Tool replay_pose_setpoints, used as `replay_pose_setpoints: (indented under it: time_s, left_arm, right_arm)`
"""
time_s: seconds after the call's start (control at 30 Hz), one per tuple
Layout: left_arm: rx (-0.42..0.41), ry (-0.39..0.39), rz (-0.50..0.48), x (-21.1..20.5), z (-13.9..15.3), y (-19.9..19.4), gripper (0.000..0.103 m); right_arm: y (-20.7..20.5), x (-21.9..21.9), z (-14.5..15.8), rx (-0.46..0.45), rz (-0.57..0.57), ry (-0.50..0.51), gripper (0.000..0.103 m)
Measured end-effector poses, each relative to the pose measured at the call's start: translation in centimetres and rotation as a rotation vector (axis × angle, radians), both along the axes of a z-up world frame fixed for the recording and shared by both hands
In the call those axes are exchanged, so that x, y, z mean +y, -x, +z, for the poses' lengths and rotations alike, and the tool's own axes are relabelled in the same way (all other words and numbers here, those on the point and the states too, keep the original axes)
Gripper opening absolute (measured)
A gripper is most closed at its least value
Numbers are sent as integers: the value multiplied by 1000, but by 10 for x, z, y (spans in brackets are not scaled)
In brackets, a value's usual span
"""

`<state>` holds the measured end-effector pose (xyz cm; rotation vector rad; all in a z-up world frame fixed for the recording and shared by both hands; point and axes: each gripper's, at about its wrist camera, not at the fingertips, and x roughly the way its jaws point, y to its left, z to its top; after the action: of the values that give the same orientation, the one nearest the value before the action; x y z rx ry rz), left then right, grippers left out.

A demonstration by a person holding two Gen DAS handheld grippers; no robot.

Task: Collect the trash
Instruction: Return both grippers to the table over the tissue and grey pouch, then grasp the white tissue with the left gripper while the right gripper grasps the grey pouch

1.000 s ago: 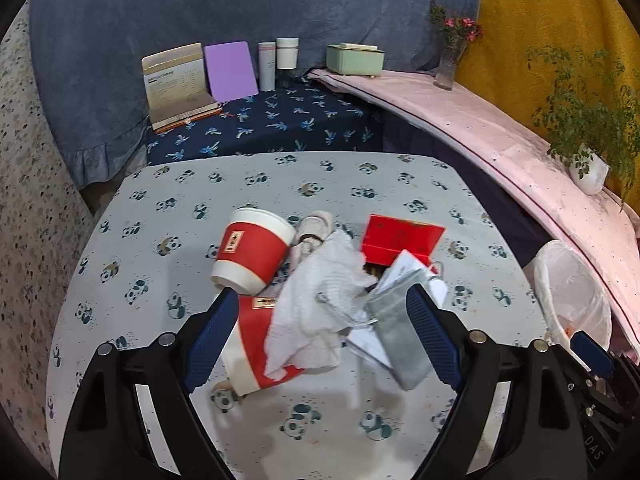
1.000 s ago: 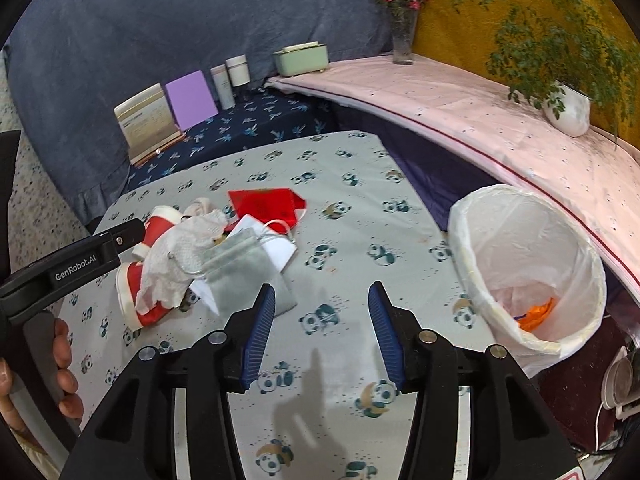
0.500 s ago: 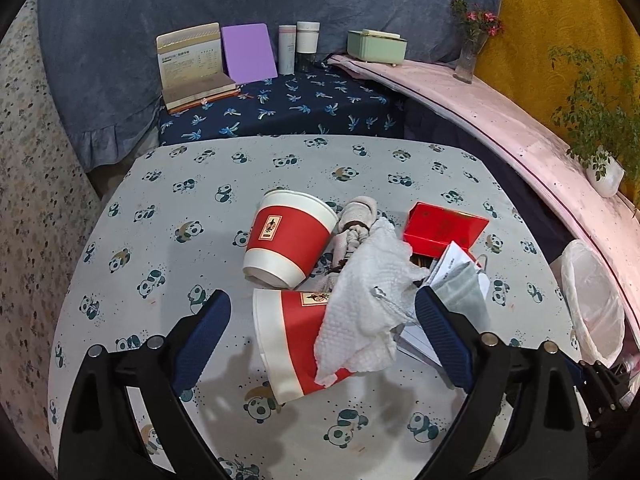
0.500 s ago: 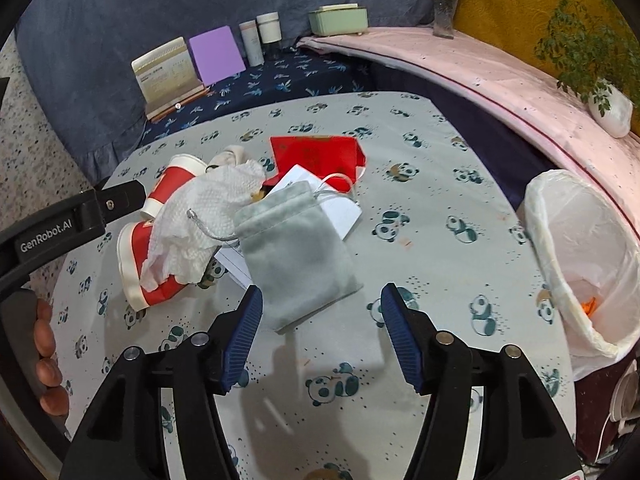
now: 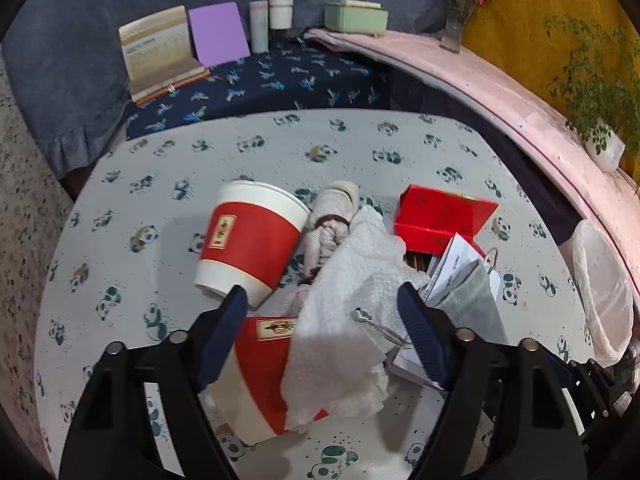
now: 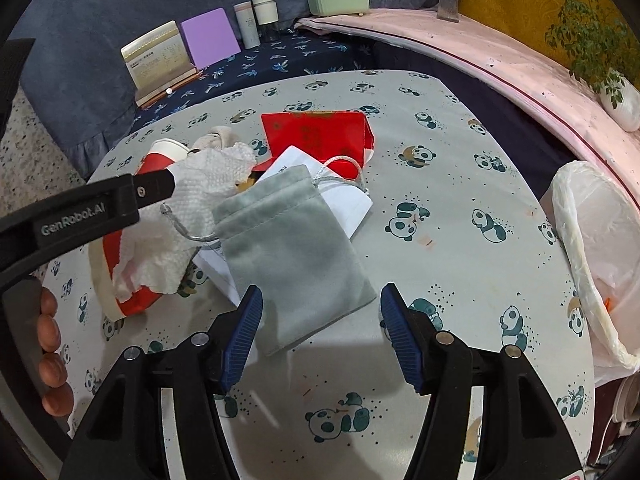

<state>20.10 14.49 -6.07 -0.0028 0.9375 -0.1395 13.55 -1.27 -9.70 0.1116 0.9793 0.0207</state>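
A: Where's the trash?

B: Heaped mid-table (image 5: 132, 184): two red paper cups, one (image 5: 250, 242) on its side with the other (image 5: 260, 376) just nearer, a white paper towel (image 5: 352, 316) draped over them, a red box (image 5: 440, 220) at the far right

A: And the grey drawstring pouch (image 6: 294, 248)?

B: Lying on white papers (image 6: 344, 200), right of the towel

A: The tongs?

B: Left tongs (image 5: 322, 310) spread around the towel and the nearer cup; right tongs (image 6: 322, 306) spread at the pouch's near end. The white-lined bin (image 6: 592, 240) stands off the table's right edge
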Motion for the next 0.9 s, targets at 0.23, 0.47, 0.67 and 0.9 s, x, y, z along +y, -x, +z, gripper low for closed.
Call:
replay_pose_setpoints:
  time_s: [0.23, 0.47, 0.67, 0.9]
  left_arm:
    - [38, 7, -42, -9, -10, -2, 25]
    - [22, 23, -58, -14, 1, 9, 9]
    - [-18, 38, -60, -18, 23, 23, 9]
    - [-78, 52, -71, -27, 54, 42, 7]
  right_arm:
    - [-10, -6, -11, 23, -4, -15, 56]
    - [-8, 0, -15, 34, 35, -9, 9]
    - [5, -4, 0, -10, 37, -22, 2]
    - [24, -22, 38, -108, -1, -34, 2]
